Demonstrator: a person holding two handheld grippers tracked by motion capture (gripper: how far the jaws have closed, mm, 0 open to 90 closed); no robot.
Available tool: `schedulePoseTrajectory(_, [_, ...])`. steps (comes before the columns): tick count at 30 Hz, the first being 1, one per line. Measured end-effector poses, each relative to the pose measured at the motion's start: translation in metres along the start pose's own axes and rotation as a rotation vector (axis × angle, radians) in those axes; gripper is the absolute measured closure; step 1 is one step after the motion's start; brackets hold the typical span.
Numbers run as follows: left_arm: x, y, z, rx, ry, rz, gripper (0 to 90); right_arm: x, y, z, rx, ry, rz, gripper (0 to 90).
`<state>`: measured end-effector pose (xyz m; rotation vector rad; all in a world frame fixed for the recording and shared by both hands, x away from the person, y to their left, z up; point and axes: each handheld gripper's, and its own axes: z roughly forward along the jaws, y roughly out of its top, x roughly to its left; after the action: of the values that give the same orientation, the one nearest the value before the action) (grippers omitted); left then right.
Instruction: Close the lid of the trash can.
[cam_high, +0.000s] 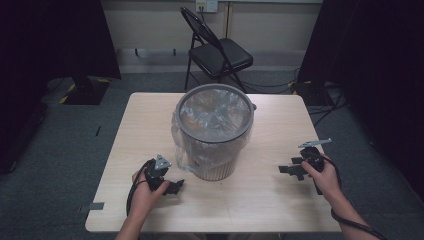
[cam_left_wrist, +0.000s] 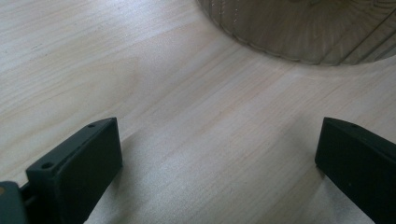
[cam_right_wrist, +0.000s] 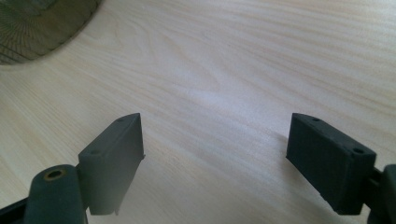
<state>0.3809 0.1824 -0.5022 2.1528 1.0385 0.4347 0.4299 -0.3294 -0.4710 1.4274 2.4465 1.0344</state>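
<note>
A round ribbed waste bin (cam_high: 214, 131) stands in the middle of the light wooden table (cam_high: 150, 125), lined with a clear plastic bag whose rim folds over the grey top ring. My left gripper (cam_high: 175, 187) rests low on the table at the bin's front left, open, with nothing between its jaws. Its own view has the bin's ribbed base (cam_left_wrist: 303, 32) just ahead. My right gripper (cam_high: 291, 171) sits open and empty to the bin's right near the table's front right. Part of the bin's base (cam_right_wrist: 42, 28) appears at that view's upper left.
A black folding chair (cam_high: 217, 47) stands beyond the table's far edge. Cables lie on the grey carpet at the back right. Dark curtains hang at both sides. Bare tabletop lies in front of the bin between the two grippers.
</note>
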Motion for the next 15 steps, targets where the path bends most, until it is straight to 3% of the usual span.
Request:
schedulePoseTrajectory(9, [0.000, 0.000, 0.000, 0.000, 0.000, 0.000, 0.0, 0.000, -0.009, 0.006, 0.011, -0.010, -0.014, 17.7])
schedulePoseTrajectory(15, [0.000, 0.000, 0.000, 0.000, 0.000, 0.000, 0.0, 0.000, -0.012, 0.006, -0.017, -0.013, -0.029, 17.6])
